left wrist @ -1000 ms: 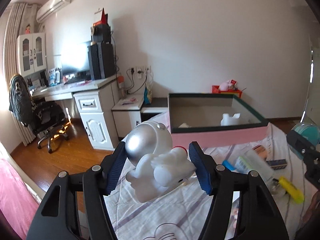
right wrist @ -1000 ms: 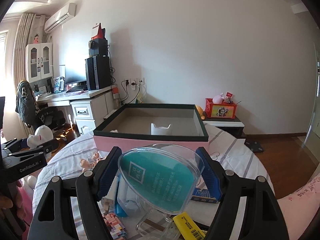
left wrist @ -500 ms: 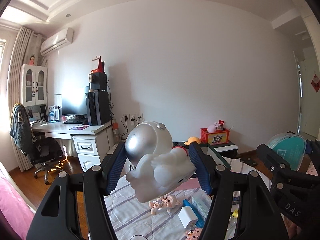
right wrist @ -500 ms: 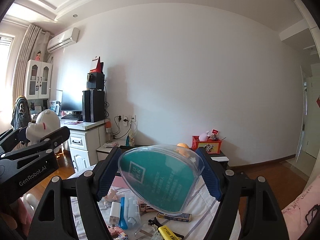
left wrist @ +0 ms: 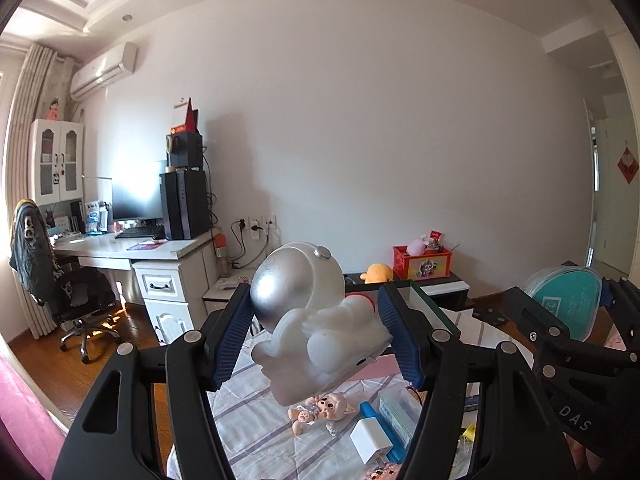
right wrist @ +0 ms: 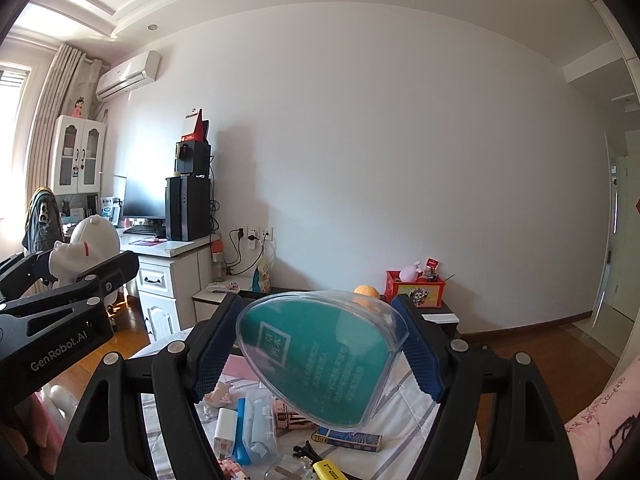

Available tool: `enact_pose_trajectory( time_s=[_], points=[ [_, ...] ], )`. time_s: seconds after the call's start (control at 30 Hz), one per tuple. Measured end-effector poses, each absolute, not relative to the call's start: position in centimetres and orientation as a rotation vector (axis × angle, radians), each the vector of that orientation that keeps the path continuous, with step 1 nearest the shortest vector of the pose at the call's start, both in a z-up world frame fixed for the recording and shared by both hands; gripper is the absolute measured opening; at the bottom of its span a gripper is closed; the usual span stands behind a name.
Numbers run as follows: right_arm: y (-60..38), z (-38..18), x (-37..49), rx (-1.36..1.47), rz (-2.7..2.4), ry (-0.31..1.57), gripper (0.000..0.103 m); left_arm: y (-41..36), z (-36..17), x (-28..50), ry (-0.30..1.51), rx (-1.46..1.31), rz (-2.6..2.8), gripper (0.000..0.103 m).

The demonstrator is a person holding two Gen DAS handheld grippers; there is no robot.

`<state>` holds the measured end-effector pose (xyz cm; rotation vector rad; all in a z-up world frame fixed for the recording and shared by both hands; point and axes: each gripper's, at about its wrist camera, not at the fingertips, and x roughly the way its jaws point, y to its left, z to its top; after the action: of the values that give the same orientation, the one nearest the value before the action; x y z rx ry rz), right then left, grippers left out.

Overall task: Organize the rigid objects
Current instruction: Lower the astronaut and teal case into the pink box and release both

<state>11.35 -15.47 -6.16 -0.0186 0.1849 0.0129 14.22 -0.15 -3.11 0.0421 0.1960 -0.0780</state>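
The left tool (left wrist: 316, 338) is clamped on a white astronaut figurine (left wrist: 316, 328) with a silver visor, its blue pads pressing the toy from both sides and carrying it in the air above the striped cloth (left wrist: 256, 420) that covers the surface. The right tool (right wrist: 318, 354) grips a clear clamshell package (right wrist: 320, 360) with a teal card inside; the card bears a white square logo and several lines of white print, seen upside down and too small to read. In the right wrist view the left tool shows at 9 o'clock with "GenRobot.AI" printed on its black body; in the left wrist view the right tool sits at 3 o'clock with the letters "DAS" on its side. Under the astronaut, at 6 o'clock in the left view, lie a small pink pig doll (left wrist: 320, 410) and a white charger plug (left wrist: 370, 442). At 6 o'clock in the right view lie a yellow item with a barcode (right wrist: 330, 472), a flat blue box (right wrist: 348, 438) with print that cannot be made out, and a black hair clip (right wrist: 306, 452). A strip of the pink box (left wrist: 372, 372) shows behind the astronaut. On the far stand at 1 o'clock a red box (right wrist: 414, 290) carries a cartoon picture.
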Motion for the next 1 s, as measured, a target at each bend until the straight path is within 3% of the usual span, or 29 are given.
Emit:
enact_pose_trajectory(
  time_s=[0.23, 0.43, 0.8, 0.93, 1.0],
  points=[
    [-16.0, -7.0, 21.8, -0.039, 0.071, 0.308, 0.077, -0.7, -5.2, 27.2, 0.414, 0.064, -0.156, 0.065],
    [-16.2, -11.3, 32.6, 0.008, 0.135, 0.551, 0.077, -1.7, -9.9, 37.3, 0.635, 0.086, -0.161, 0.065],
    [-19.4, -17.5, 37.5, 0.025, 0.033, 0.702, 0.077, -3.5, -14.4, 41.9, 0.766, 0.141, -0.157, 0.066],
    [-19.7, -16.6, 36.6, 0.034, 0.029, 0.677, 0.081, -3.2, -13.0, 40.2, 0.727, 0.124, -0.138, 0.088],
    [-19.7, -15.3, 35.3, 0.032, 0.039, 0.647, 0.081, -2.7, -11.8, 38.7, 0.689, 0.11, -0.135, 0.088]
  ],
)
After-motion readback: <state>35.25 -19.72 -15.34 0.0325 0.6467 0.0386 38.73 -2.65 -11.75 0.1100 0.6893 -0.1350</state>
